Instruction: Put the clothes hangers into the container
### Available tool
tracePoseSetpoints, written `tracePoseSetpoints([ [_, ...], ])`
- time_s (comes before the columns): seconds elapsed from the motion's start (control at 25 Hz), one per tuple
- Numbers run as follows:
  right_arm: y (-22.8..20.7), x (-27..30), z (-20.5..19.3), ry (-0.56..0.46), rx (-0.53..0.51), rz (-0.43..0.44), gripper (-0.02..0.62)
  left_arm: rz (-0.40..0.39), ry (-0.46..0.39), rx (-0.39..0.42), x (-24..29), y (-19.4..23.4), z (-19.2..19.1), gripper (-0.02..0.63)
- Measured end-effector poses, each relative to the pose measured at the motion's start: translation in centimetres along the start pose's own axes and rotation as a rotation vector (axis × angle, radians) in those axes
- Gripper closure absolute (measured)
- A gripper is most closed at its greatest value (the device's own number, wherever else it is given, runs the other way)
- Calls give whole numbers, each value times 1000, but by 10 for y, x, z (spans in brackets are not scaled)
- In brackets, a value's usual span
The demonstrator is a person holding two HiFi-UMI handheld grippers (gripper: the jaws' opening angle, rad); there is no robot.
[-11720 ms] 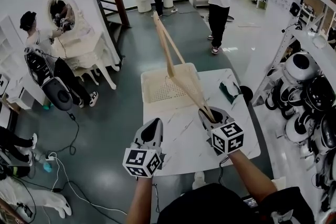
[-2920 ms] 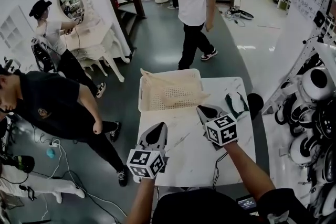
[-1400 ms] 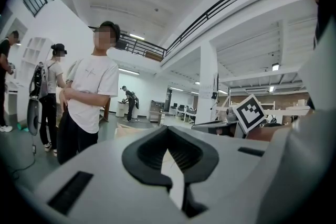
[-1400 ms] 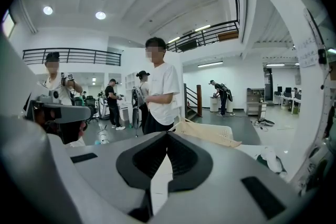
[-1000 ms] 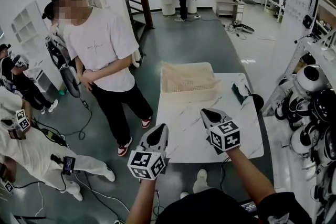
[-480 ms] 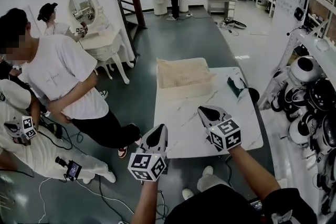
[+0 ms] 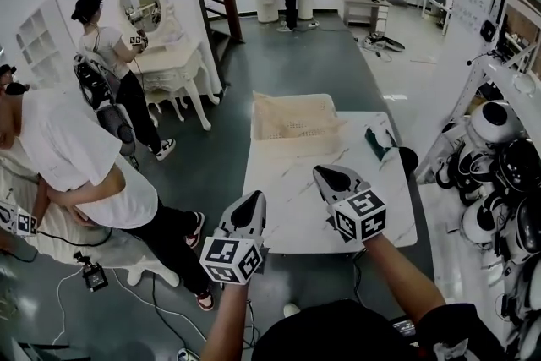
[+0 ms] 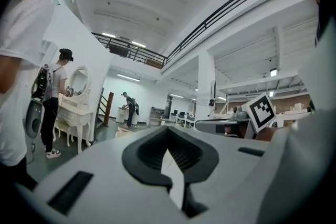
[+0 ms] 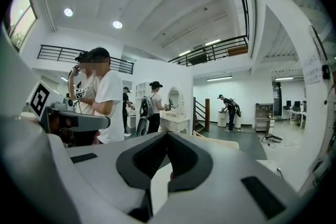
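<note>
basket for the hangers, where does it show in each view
Head view: the cream basket sits at the far end of the table, upper centre.
Left gripper view: only a sliver of it shows, left of centre.
Right gripper view: its rim shows right of centre.
Shared landmark: the white vanity with the oval mirror, left of the basket in all three.

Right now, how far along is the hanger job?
Done: wooden hangers lie in the basket at the far end of the table; none shows elsewhere on it. In hand: nothing; the left gripper and right gripper hover at the near edge, jaws together and empty. Left: apparently nothing, unless hangers sit out of view.
</note>
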State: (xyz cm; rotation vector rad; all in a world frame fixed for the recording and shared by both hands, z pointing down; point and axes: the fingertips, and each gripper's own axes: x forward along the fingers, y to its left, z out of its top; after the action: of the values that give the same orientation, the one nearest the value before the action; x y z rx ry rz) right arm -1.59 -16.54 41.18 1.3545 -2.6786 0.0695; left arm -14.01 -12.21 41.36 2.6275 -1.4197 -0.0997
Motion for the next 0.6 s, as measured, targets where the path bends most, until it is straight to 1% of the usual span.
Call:
tracePoseSetpoints([
  [0.28, -9, -22, 9, -20, 14, 38, 577, 17, -6, 2, 12, -28, 9, 601],
  [0.6, -14, -48, 12, -53, 38, 77, 577, 42, 6, 4, 10, -57, -1, 601],
])
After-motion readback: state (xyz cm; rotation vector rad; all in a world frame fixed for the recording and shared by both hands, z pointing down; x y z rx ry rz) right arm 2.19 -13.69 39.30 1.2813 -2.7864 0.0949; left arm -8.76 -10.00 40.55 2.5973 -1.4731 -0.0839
